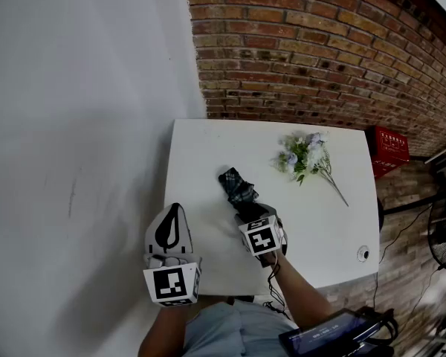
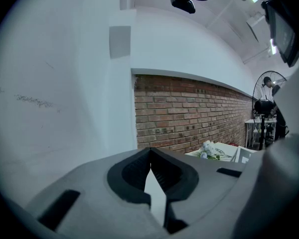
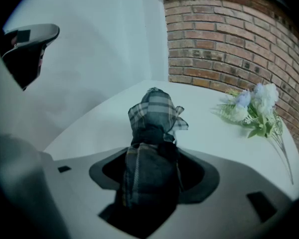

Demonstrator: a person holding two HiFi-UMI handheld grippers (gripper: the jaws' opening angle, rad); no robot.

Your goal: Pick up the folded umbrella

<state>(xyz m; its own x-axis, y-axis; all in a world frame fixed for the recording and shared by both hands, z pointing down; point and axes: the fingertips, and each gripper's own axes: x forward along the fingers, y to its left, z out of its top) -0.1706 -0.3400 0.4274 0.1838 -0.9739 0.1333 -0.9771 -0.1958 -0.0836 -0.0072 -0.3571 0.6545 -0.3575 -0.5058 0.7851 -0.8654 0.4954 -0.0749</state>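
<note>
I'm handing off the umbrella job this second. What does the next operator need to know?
Left gripper: shut, empty, by the left edge of the table.
Right gripper: angled down, jaws on either side of the near end of the umbrella. Whether the pads press on it yet is unclear.
Umbrella: lying mid-table, not lifted. Flowers lie apart from it, nearer the brick wall.
Done: reach and straddle.
Left: confirm the grip, then lift.
</note>
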